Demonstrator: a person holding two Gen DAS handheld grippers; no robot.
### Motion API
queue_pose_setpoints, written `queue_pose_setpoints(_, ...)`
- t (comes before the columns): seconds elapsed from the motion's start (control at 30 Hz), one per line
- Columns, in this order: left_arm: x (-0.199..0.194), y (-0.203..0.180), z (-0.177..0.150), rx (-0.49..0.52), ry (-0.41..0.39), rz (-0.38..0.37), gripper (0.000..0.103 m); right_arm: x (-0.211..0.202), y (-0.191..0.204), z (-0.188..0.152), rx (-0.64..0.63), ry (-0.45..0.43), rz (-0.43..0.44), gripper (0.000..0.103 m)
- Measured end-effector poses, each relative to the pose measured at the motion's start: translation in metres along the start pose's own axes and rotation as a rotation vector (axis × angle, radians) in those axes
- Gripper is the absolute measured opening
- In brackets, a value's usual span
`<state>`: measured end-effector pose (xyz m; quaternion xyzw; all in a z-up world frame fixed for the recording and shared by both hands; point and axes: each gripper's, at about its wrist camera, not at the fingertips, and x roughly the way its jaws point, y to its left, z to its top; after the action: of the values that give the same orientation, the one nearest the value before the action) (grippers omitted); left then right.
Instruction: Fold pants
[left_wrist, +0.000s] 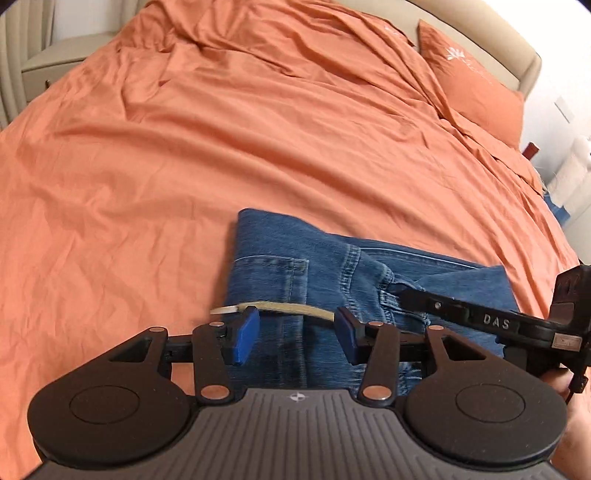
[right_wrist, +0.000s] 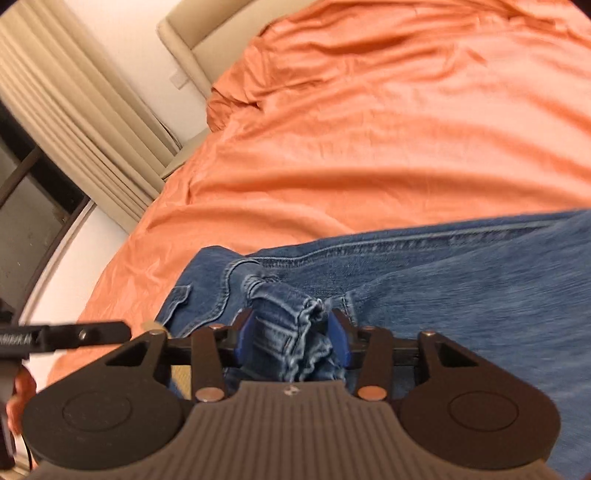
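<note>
- The jeans (left_wrist: 332, 273) lie on the bed's orange sheet (left_wrist: 221, 147), already doubled into a short stack, directly in front of and partly under the left claw (left_wrist: 297, 334).
- A back pocket (left_wrist: 273, 277) faces up just ahead of the left claw; a pale tan strip (left_wrist: 291, 308), perhaps a waistband label, lies between its blue pads (left_wrist: 247, 334).
- The left claw stands apart, pads wide on either side of the strip and clamping nothing.
- The right claw (right_wrist: 291, 343) is clamped on a bunched, frayed hem (right_wrist: 295, 325) of the jeans, the denim pinched between its pads; the rest of the leg (right_wrist: 461, 280) stretches away to its right.
- In the left view the right claw's finger comes in from the right and meets the denim beside a seam.
- The step in hand looks like carrying the held hem across for another fold, though this is a judgement.
- To do it well: keep the right claw's grip firm on all bunched layers, lift only enough to clear the stack, and draw the cloth taut so no crease is trapped.
- The left claw would serve best by closing on or pressing down the near edge, so the stack does not slide on the smooth sheet.
- Beyond lie a pillow (left_wrist: 476, 85) to the far right of the left claw and curtains (right_wrist: 74, 110) to the far left of the right claw.
</note>
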<state>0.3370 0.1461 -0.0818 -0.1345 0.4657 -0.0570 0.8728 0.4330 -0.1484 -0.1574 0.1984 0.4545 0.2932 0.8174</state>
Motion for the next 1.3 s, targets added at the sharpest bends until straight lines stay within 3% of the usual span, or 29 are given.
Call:
queue_pose_setpoints(0.13, -0.003, 0.007, -0.001, -0.008, -0.026, -0.012, 0.053, -0.009, 0.005, 0.001, -0.016, -0.055, 0.018, 0.001)
queue_pose_setpoints(0.3, -0.005, 0.007, 0.004, -0.018, -0.059, -0.062, 0.051, -0.065, 0.019, 0.004, 0.048, -0.132, 0.208, 0.000)
queue_pose_setpoints(0.37, -0.001, 0.004, 0.005, -0.014, -0.053, -0.068, 0.051, -0.082, 0.023, -0.001, 0.064, -0.146, 0.232, 0.000)
queue_pose_setpoints(0.5, 0.015, 0.000, 0.001, 0.027, -0.013, -0.026, 0.042, -0.082, 0.006, -0.018, 0.142, -0.115, 0.151, 0.000)
queue_pose_setpoints(0.6, 0.027, 0.002, -0.003, 0.020, 0.014, 0.001, 0.042, -0.059, -0.012, -0.031, 0.199, -0.065, 0.106, 0.000)
queue_pose_setpoints(0.73, 0.038, 0.008, -0.005, -0.004, 0.042, 0.002, 0.041, -0.041, -0.021, -0.034, 0.217, -0.063, 0.057, 0.000)
queue_pose_setpoints(0.83, 0.040, 0.010, -0.005, -0.009, 0.050, -0.014, 0.040, -0.035, -0.029, -0.033, 0.287, -0.045, 0.078, 0.008)
queue_pose_setpoints(0.93, 0.043, 0.012, -0.006, -0.014, 0.054, -0.014, 0.040, -0.030, -0.036, -0.035, 0.325, -0.021, 0.098, 0.032)
queue_pose_setpoints(1.03, 0.045, 0.014, -0.007, -0.020, 0.053, -0.017, 0.040, -0.020, -0.043, -0.041, 0.368, 0.008, 0.133, 0.032)
queue_pose_setpoints(1.13, 0.044, 0.014, -0.008, -0.023, 0.051, -0.017, 0.040, -0.007, -0.046, -0.043, 0.420, 0.044, 0.186, 0.024)
queue_pose_setpoints(1.3, 0.032, 0.016, -0.007, -0.060, 0.018, -0.037, 0.037, -0.002, -0.043, -0.042, 0.453, 0.055, 0.166, 0.014)
